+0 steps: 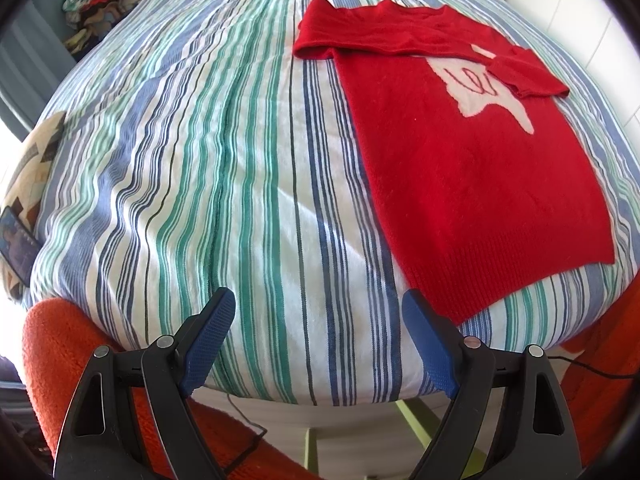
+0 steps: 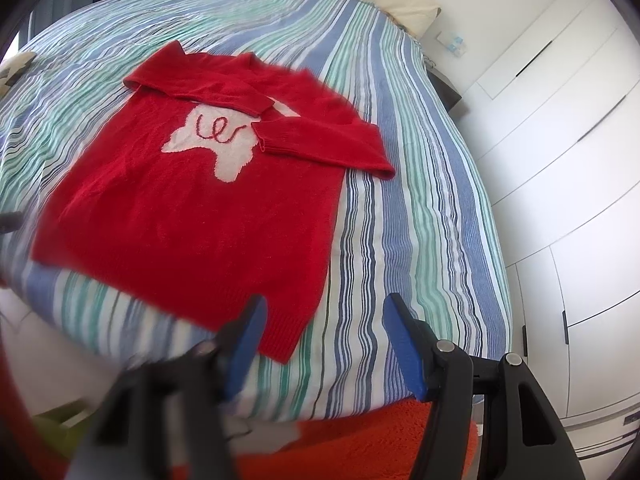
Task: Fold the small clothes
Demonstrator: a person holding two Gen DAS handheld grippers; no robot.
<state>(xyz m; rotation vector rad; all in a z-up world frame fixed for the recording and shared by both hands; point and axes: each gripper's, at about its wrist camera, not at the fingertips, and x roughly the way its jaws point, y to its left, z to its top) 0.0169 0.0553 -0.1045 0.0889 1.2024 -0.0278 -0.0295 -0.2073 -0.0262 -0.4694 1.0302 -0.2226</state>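
A small red knit sweater (image 1: 472, 168) with a pale pink patch on its chest lies flat on the striped bed cover, both sleeves folded across the front. In the right wrist view the same sweater (image 2: 192, 208) fills the middle left. My left gripper (image 1: 318, 300) hangs open over the bed's near edge, its right pad close to the sweater's hem corner, nothing between the jaws. My right gripper (image 2: 324, 308) is open too, above the striped cover just right of the hem's other corner, holding nothing.
The bed cover (image 1: 224, 184) has blue, green and white stripes. An orange fuzzy rug (image 2: 360, 440) lies below the bed edge. A patterned cushion with a phone (image 1: 16, 248) sits at the left. White wardrobe doors (image 2: 560, 184) stand on the right, and a clothes pile (image 1: 96, 4) at the far left.
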